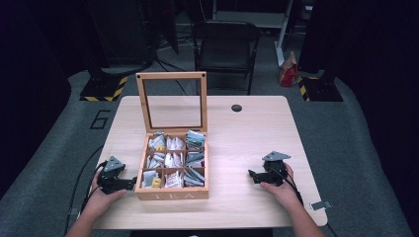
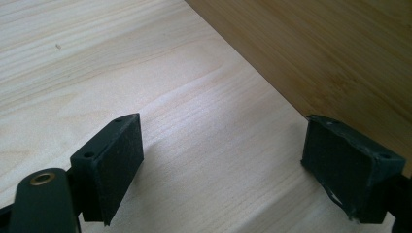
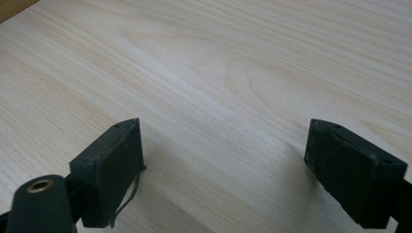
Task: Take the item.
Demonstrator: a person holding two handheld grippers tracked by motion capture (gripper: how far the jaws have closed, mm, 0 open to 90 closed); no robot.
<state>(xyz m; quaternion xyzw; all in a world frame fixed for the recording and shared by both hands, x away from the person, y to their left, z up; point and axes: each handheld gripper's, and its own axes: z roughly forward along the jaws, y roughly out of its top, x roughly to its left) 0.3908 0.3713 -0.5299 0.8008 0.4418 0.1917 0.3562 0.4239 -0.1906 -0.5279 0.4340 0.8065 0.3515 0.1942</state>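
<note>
Resting on the table (image 1: 247, 143) at the far left, the left tool (image 1: 129, 184) sits in the person's left hand (image 1: 101, 197), its tip just beside the left wall of the tea box (image 1: 172, 194), near the front corner; whether it touches the wood cannot be told. In the left gripper view the left tool (image 2: 221, 167) has jaws wide apart with nothing between them, bare pale table under them and the box's brown side running diagonally at upper right. Tea box stands left of table centre, nine compartments packed with tea bags (image 1: 170, 160), glass-paned lid (image 1: 172, 101) propped upright at the back. Front face reads "TEA" in pale letters. Dark round spot (image 1: 236, 107) on the table near the far edge, right of the lid. Right tool (image 1: 252, 175), held by the right hand (image 1: 279, 187), lies on the table well apart from the box, tip pointing toward it. In the right gripper view the right tool (image 3: 223, 167) has jaws spread wide, empty, over bare wood grain.
</note>
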